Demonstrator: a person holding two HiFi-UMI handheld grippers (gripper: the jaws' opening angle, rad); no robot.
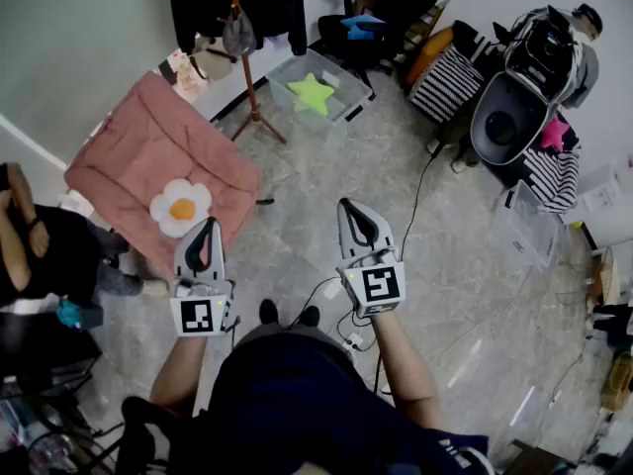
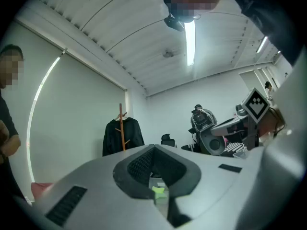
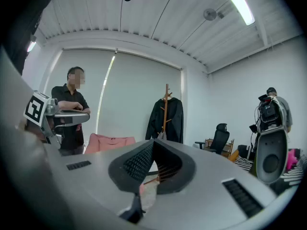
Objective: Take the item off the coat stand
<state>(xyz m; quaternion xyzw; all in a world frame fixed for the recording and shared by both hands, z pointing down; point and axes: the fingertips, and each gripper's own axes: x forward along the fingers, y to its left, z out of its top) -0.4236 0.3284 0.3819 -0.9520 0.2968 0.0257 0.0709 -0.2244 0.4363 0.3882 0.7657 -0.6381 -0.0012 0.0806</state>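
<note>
Fingers on the left gripper [image 1: 209, 234] and right gripper [image 1: 351, 216] are pressed together, empty, held low before me. That seems sensible to me, since the coat stand [image 1: 247, 67] is well apart across the floor. Its black coat [image 1: 198, 3] and small grey item [image 1: 238, 36] hang there untouched, so approach comes first.

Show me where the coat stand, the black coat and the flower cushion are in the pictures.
coat stand [image 1: 249, 77], head view, on the wooden pole.
black coat [image 3: 175, 121], right gripper view, on its right half.
flower cushion [image 1: 181, 207], head view, on its orange centre.
</note>
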